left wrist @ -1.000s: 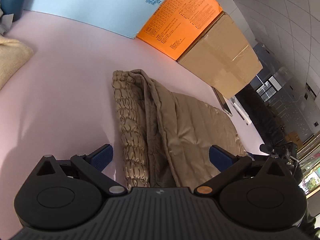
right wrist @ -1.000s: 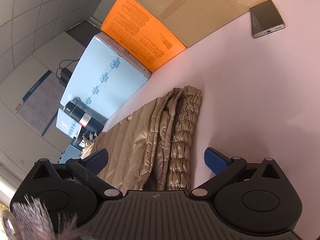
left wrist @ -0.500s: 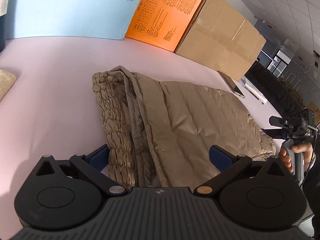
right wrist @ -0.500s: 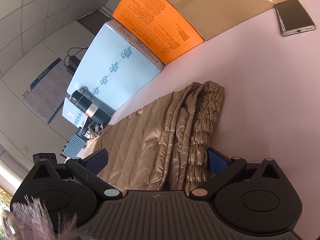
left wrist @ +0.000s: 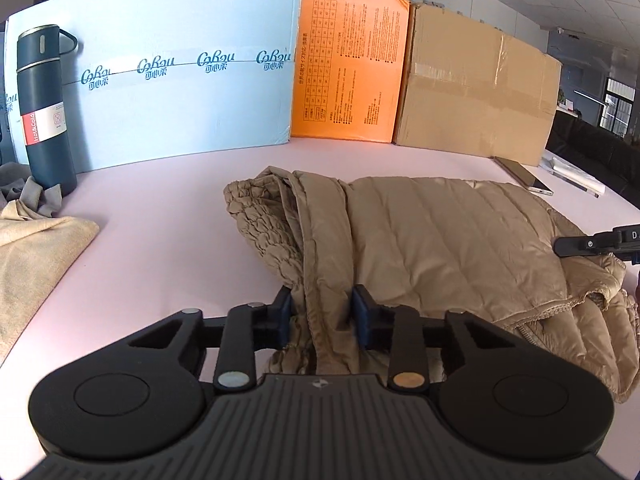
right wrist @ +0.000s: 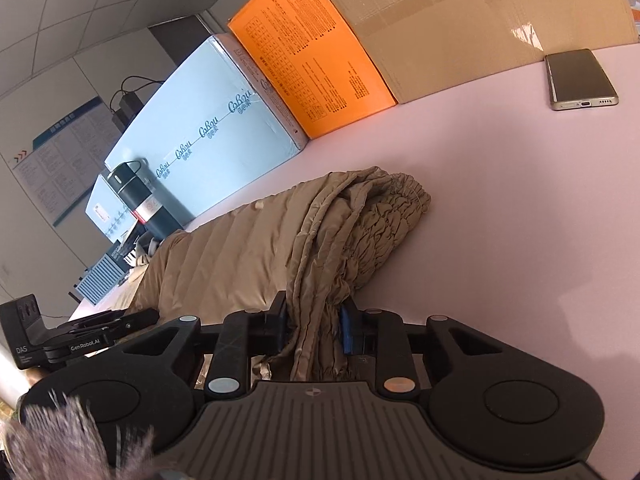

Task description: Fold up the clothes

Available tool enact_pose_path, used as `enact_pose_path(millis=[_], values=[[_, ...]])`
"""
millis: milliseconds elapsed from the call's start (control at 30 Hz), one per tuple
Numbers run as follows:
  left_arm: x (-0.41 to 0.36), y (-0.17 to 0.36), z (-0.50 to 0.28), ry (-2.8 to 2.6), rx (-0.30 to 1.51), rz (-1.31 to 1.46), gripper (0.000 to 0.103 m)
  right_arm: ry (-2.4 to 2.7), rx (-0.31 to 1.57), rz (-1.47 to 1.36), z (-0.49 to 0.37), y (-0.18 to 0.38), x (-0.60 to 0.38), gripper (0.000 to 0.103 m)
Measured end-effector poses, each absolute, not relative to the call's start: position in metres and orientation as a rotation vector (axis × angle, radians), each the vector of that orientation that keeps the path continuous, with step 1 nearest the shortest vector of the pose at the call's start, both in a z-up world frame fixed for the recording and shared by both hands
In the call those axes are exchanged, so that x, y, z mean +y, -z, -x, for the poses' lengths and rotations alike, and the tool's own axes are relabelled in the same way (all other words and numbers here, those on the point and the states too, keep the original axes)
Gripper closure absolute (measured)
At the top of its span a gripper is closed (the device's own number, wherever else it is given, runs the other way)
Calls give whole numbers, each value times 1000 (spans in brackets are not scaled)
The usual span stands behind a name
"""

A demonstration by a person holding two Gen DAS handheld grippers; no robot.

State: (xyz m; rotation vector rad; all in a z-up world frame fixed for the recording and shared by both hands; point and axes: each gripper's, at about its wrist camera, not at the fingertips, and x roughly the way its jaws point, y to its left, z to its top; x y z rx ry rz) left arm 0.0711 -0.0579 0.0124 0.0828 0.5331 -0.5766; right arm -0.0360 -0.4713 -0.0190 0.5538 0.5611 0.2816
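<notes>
Fingers (left wrist: 362,312) apparently clamping jacket (left wrist: 440,240).

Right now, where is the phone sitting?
The phone lies flat on the pink table, upper right in the right wrist view, just in front of the brown cardboard box and well clear of the tan jacket.

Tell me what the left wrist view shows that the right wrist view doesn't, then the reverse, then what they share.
Left only: a beige cloth at the table's left edge. Right only: a wall poster and a cable behind the boxes. Both: the tan jacket, thermos, phone, the three boxes, and each view's own tool, left tool and right tool, clamped on the jacket.
</notes>
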Motion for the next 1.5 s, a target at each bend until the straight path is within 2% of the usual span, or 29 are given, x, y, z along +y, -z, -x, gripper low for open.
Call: enact_pose_path(millis=[200, 767, 1500], values=[[-63, -22, -60, 560, 488, -113, 87, -278, 533, -555, 35, 12, -468, 81], [-56, -50, -40, 504, 411, -108, 87, -326, 448, -547, 35, -27, -454, 82], [0, -97, -12, 386, 272, -36, 87, -470, 386, -517, -4, -88, -391, 82]])
